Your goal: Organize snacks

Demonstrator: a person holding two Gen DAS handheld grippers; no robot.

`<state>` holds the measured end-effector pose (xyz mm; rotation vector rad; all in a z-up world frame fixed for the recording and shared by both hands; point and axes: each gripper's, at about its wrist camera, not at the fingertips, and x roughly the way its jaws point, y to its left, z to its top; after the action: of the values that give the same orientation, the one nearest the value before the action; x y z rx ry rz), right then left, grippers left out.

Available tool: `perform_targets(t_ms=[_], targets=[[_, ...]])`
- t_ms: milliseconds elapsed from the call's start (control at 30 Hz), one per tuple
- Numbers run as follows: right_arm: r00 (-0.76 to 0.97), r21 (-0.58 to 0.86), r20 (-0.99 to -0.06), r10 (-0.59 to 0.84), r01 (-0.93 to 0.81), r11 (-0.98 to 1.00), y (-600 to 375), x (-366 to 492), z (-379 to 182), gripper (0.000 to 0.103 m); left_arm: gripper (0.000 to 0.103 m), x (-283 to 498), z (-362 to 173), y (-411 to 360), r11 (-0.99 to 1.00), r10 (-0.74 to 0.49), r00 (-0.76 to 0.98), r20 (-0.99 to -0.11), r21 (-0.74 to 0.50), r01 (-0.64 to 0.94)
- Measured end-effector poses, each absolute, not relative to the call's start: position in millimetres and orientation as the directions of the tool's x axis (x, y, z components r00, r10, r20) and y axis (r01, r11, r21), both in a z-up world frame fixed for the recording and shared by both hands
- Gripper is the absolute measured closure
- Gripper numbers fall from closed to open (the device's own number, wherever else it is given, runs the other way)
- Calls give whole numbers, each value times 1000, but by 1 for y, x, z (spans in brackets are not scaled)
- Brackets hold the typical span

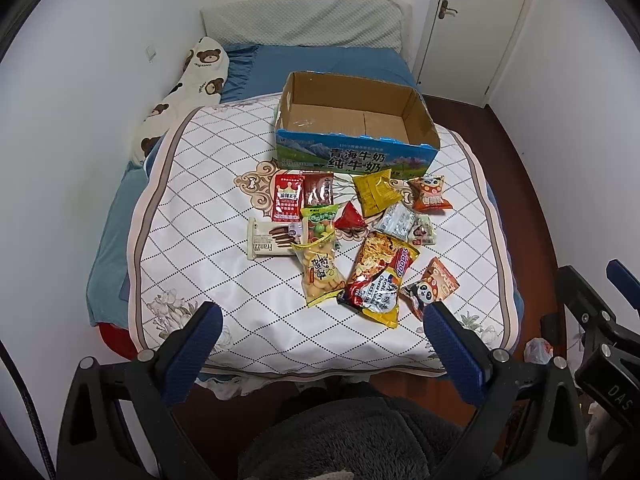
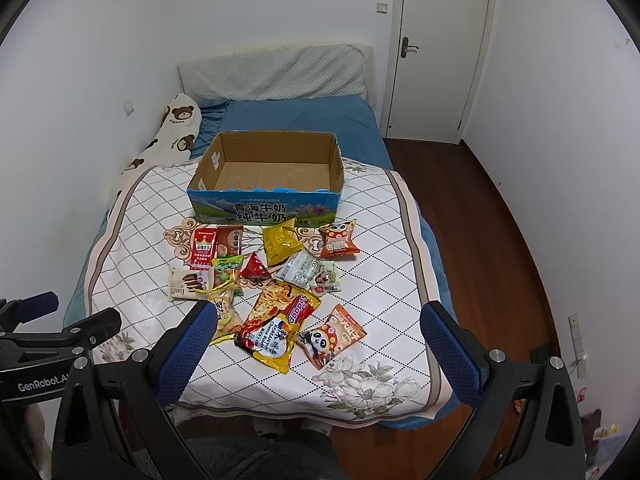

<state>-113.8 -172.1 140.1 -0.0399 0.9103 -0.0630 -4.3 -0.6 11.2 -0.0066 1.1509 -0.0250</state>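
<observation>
Several snack packets lie on a quilted cover [image 1: 224, 208] on the bed: a big Sedaap noodle bag [image 1: 378, 276] [image 2: 280, 322], a yellow biscuit bag [image 1: 320, 272], a panda packet [image 1: 430, 290] [image 2: 332, 336], a Franzzi box [image 1: 272, 242] [image 2: 188, 282], a red packet [image 1: 287, 197] and a yellow bag [image 1: 374, 192] [image 2: 280, 246]. An empty cardboard milk box [image 1: 420, 120] [image 2: 334, 168] stands open behind them. My left gripper [image 1: 320, 320] is open and empty, held before the bed's near edge. My right gripper [image 2: 320, 316] is open and empty, also short of the snacks.
A bear-print pillow [image 1: 192, 80] lies along the left wall. A grey headboard cushion [image 1: 304, 24] stands at the back. A white door [image 2: 440, 48] and wooden floor [image 2: 480, 220] are on the right. My dark-clad lap [image 1: 340, 436] is below.
</observation>
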Motion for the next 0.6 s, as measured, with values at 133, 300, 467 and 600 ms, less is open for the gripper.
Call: perform_targets(t_ms=[133, 300, 467, 600], targets=[[611, -63, -789, -72, 36, 997, -172, -115, 140, 0, 0, -5, 11, -1, 1000, -21, 410, -912, -16, 16], [609, -64, -790, -73, 35, 997, -171, -115, 140, 0, 0, -5, 11, 0, 1000, -22, 411, -911, -16, 17], [609, -66, -790, -73, 34, 997, -171, -117, 140, 0, 0, -5, 10, 1, 1000, -22, 410, -912, -17, 16], [612, -70, -787, -76, 33, 997, -169, -117, 139, 0, 0, -5, 10, 1, 1000, -21, 412, -911, -17, 14]])
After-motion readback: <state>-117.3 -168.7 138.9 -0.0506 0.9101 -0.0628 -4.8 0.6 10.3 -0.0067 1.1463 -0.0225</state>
